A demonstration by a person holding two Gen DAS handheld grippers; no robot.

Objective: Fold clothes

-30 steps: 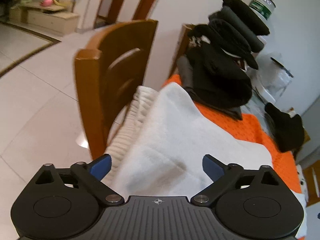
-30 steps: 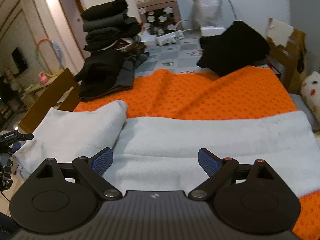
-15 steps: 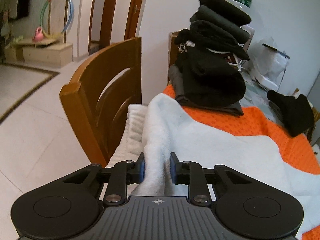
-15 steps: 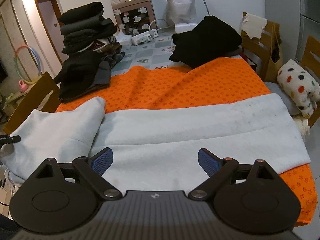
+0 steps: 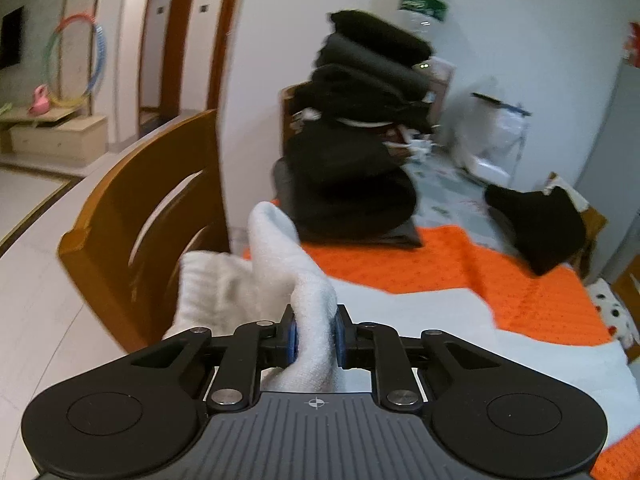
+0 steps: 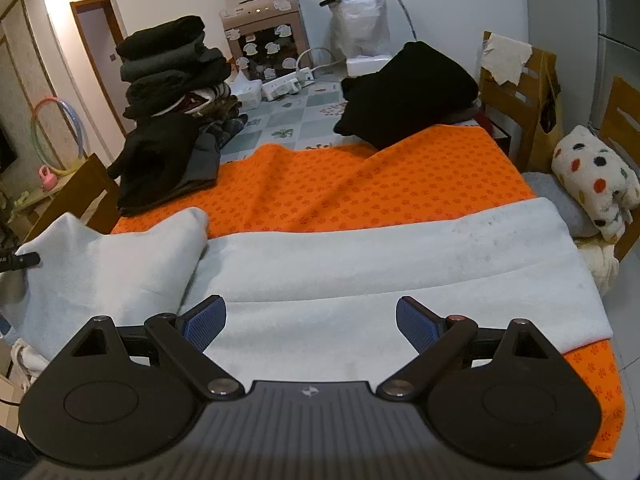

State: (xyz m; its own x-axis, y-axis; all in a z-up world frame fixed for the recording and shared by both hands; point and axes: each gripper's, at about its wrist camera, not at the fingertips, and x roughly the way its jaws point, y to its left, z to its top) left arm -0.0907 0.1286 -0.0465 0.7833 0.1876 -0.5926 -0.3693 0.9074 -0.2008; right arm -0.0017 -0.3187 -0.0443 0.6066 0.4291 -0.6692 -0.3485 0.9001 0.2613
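A long white fleece garment (image 6: 380,264) lies spread across the orange mat (image 6: 360,184) on the table. Its left end (image 5: 280,256) is lifted into a ridge, and my left gripper (image 5: 314,338) is shut on that fold, with cloth bulging between the blue pads. In the right wrist view the left gripper's tip (image 6: 24,259) shows at the far left, holding the raised corner. My right gripper (image 6: 310,320) hovers open over the garment's near edge, with nothing between its fingers.
A tall stack of folded dark clothes (image 6: 172,76) stands at the table's back left, above a black garment (image 6: 160,160). Another black pile (image 6: 408,92) lies at the back right. Wooden chairs (image 5: 140,220) flank the table, and a spotted plush (image 6: 596,184) rests on the right chair.
My left gripper closed on the garment's left end and has lifted it up off the table. The right gripper stayed open and drew back and upward a little.
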